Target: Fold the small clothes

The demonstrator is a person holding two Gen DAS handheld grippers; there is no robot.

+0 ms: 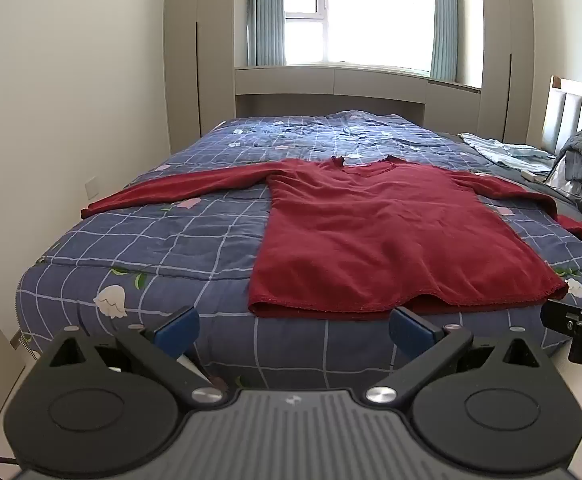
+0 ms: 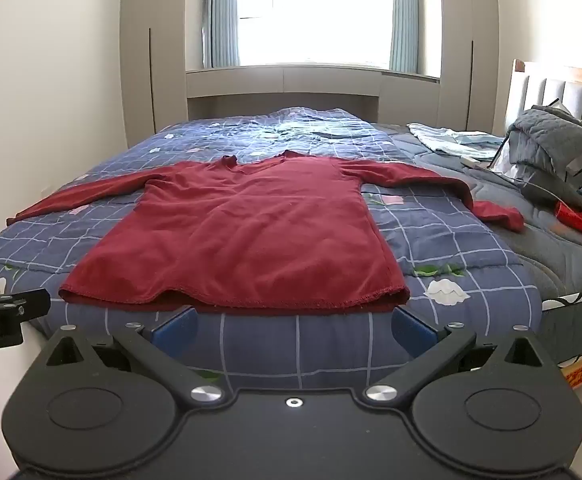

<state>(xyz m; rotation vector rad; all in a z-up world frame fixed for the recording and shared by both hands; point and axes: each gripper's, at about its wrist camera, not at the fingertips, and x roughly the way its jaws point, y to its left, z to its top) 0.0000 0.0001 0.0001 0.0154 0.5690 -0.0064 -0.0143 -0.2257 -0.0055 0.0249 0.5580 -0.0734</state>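
Red shirt (image 1: 371, 240) lies flat just beyond both grippers' wide-open, empty fingers (image 1: 177, 326)

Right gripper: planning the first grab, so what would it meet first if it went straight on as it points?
Probably the red shirt, at its near hem; the open right gripper has nothing between. Depth is unclear.

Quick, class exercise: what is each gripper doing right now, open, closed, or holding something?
Left gripper: open, holding nothing, short of the red shirt.
Right gripper: open, holding nothing, just short of the shirt's hem.
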